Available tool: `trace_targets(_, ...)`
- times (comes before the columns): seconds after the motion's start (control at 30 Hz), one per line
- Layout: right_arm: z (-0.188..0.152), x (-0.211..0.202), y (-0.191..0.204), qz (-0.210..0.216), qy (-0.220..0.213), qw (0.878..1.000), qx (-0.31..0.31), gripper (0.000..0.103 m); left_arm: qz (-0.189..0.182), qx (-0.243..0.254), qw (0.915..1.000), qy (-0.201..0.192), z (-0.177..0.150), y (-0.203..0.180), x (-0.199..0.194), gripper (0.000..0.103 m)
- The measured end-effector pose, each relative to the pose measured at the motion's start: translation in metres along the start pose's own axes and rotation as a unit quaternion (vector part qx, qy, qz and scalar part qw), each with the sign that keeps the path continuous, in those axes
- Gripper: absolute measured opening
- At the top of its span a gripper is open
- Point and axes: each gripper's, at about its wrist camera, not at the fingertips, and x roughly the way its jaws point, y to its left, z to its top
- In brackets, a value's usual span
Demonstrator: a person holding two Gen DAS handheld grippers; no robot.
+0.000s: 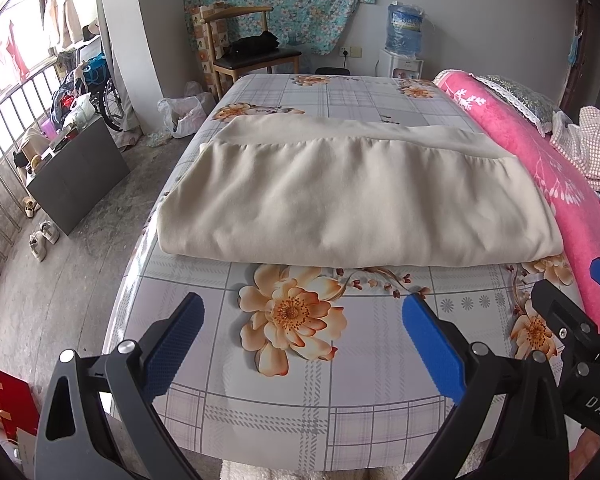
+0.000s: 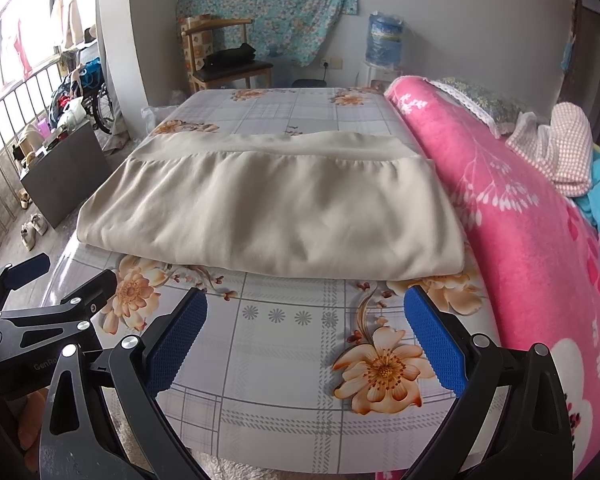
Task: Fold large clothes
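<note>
A large cream garment [image 1: 340, 196] lies folded in a wide rectangle across the middle of the bed [image 1: 340, 380], its folded edge toward me. In the right wrist view the same cream garment [image 2: 276, 208] reaches almost to the pink blanket. My left gripper [image 1: 306, 312] hovers open over the flowered sheet, a short way in front of the garment's near edge, holding nothing. My right gripper [image 2: 306, 306] is likewise open and empty, just short of the fold. Each gripper shows in the other's view: the right gripper [image 1: 580, 300] at the right edge, the left gripper [image 2: 60, 280] at the left edge.
A rolled pink blanket [image 2: 520, 220] runs along the bed's right side, with a checked cloth [image 2: 560, 148] and pillows behind it. Left of the bed is bare floor with a dark board [image 1: 80, 176], shoes [image 1: 42, 238] and clutter. A wooden chair [image 1: 252, 52] and a water dispenser [image 1: 404, 36] stand at the far wall.
</note>
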Motion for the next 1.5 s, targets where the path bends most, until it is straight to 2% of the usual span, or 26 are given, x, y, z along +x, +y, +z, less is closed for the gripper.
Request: trace_targets(1.5, -0.0022, 0.0014, 0.0025, -0.001, 0.006, 1.000, 0.006, 0.095, 0.000, -0.001, 1.0000, 0.002, 0.0010, -0.0005, -0.0016, 0.097)
